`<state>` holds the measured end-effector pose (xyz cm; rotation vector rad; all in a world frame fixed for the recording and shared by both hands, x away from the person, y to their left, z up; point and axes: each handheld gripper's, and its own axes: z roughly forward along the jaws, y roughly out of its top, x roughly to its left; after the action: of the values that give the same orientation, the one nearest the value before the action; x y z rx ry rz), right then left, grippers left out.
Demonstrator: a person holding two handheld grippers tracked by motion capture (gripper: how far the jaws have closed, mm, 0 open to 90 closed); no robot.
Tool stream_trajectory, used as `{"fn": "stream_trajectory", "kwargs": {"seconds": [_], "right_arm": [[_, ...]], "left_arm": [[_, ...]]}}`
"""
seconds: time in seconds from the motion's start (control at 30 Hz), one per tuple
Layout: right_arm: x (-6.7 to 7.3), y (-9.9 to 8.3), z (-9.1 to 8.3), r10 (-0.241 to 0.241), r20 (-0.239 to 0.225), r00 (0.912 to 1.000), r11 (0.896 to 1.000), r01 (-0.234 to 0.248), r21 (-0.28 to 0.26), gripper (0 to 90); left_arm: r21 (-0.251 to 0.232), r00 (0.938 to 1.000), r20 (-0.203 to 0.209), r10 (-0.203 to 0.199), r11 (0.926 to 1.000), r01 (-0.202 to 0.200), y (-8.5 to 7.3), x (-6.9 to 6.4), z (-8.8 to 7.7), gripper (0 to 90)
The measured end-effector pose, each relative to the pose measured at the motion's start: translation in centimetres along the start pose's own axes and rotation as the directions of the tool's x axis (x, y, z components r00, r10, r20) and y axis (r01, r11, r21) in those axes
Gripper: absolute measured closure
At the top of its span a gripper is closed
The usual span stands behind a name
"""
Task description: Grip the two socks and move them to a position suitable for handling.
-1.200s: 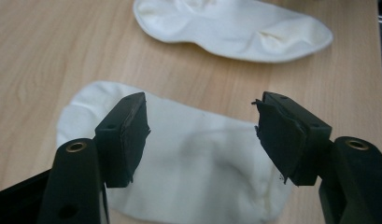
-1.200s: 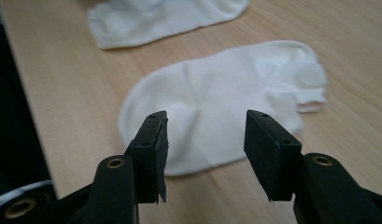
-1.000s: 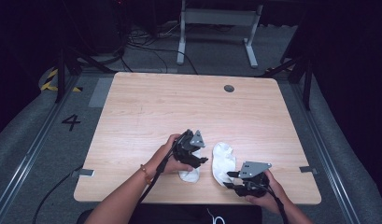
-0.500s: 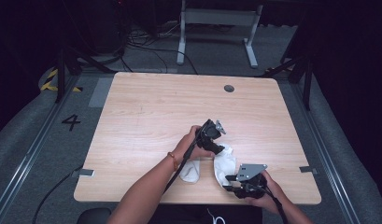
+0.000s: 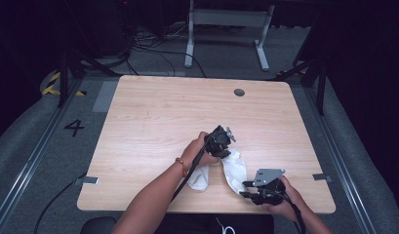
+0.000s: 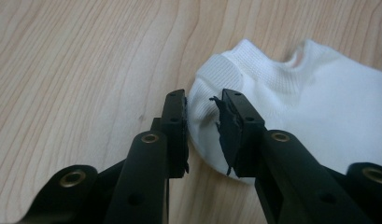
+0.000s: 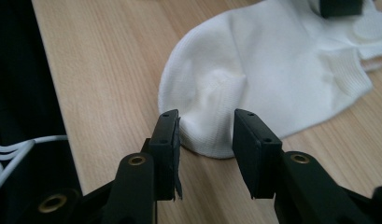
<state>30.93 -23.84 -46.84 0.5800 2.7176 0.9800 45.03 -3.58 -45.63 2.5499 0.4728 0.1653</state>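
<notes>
The right claw [image 5: 247, 187] sits nearest the person's edge of the worktop [image 5: 153, 117], its jaws pinched on the rounded end of a white sock [image 5: 234, 168]; in the right gripper view the fabric bunches up between the two pads [image 7: 166, 135], which press it from both sides. From that claw the sock stretches away across the wood, and its ribbed cuff end lies farthest off. There the left claw [image 5: 229, 152] comes down on it: its jaws have just been closing, and in the left gripper view the cuff's folded edge [image 6: 212, 98] is squeezed between its pads, so it grips the sock too. A second white sock [image 5: 199, 178] lies flat just beside the first, under the left hand [image 5: 199, 148].
</notes>
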Motion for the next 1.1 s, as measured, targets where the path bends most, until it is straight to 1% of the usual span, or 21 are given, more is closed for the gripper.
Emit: {"fn": "stream_trajectory", "kwargs": {"seconds": [0.07,0.2,0.23,0.27,0.3,0.33,0.37,0.43,0.5,0.57,0.67,0.7,0.73,0.87,0.93,1.1], "right_arm": [[-0.4,-0.2,-0.2,0.006,0.012,0.9999,1.000,-0.006,0.008,61.8],[-1.3,-0.7,-0.7,0.026,0.034,0.9991,0.999,-0.027,0.022,59.4],[-1.4,-0.8,-0.8,0.029,0.036,0.9989,0.999,-0.030,0.023,59.0],[-1.5,-0.8,-0.9,0.033,0.039,0.9987,0.999,-0.034,0.025,58.6],[-1.7,-0.9,-1.0,0.035,0.044,0.9984,0.999,-0.036,0.024,58.6],[-1.7,-0.9,-1.2,0.039,0.045,0.9982,0.999,-0.040,0.019,58.8],[-1.8,-0.8,-1.5,0.054,0.053,0.9972,0.999,-0.054,0.003,59.6],[-1.7,-0.4,-1.9,0.073,0.069,0.9950,0.997,-0.071,-0.032,61.5],[-1.4,0.0,-2.0,0.092,0.080,0.9925,0.994,-0.088,-0.060,63.4],[-1.0,0.4,-1.7,0.094,0.077,0.9926,0.993,-0.088,-0.076,65.3],[-0.1,0.9,-0.9,0.058,0.095,0.9938,0.997,-0.054,-0.047,68.6],[-0.1,1.0,-0.7,0.058,0.098,0.9935,0.998,-0.054,-0.041,70.0],[-0.1,1.0,-0.5,0.056,0.103,0.9931,0.998,-0.053,-0.032,71.0],[-0.5,0.4,-0.1,0.064,0.115,0.9913,0.998,-0.066,0.014,73.7],[-0.7,0.1,-0.2,0.081,0.113,0.9902,0.996,-0.083,0.014,73.8],[-1.2,0.0,-0.5,0.063,0.142,0.9879,0.997,-0.069,0.041,73.8]], "left_arm": [[-0.002,0.9999,-0.001,-0.013,0.9999,0.013,-0.4,0.3,-0.4,76.1],[-0.005,0.9997,-0.001,-0.026,0.9997,0.026,-1.2,0.7,-0.8,77.7],[-0.007,0.9994,-0.004,-0.035,0.9994,0.035,-1.3,0.8,-0.9,77.5],[-0.018,0.9991,-0.005,-0.043,0.9989,0.043,-1.3,0.9,-1.0,76.9],[-0.024,0.9992,-0.005,-0.040,0.9989,0.040,-1.3,0.9,-1.1,77.3],[-0.024,0.9992,-0.005,-0.040,0.9989,0.040,-1.3,0.9,-1.1,77.7],[-0.025,0.9992,-0.012,-0.037,0.9990,0.037,-1.3,0.8,-1.1,77.7],[-0.024,0.9990,-0.011,-0.043,0.9988,0.042,-1.2,0.6,-1.0,77.3],[-0.024,0.9994,-0.018,-0.028,0.9993,0.028,-1.2,0.6,-1.0,76.6],[-0.022,0.9994,-0.022,-0.028,0.9994,0.028,-1.2,0.5,-0.9,76.2],[-0.019,0.9992,-0.022,-0.033,0.9993,0.033,-1.2,0.5,-0.9,76.8],[-0.014,0.9993,-0.025,-0.028,0.9995,0.028,-1.2,0.5,-0.9,77.2],[-0.018,0.9993,-0.027,-0.026,0.9995,0.025,-1.3,0.5,-0.8,77.5],[-0.016,0.9993,-0.018,-0.032,0.9994,0.032,-1.5,0.5,-1.0,79.5],[-0.012,0.9995,-0.014,-0.029,0.9995,0.029,-1.7,0.6,-1.1,79.5],[-0.008,0.9996,-0.009,-0.028,0.9996,0.028,-2.0,0.6,-1.4,79.8]]}}
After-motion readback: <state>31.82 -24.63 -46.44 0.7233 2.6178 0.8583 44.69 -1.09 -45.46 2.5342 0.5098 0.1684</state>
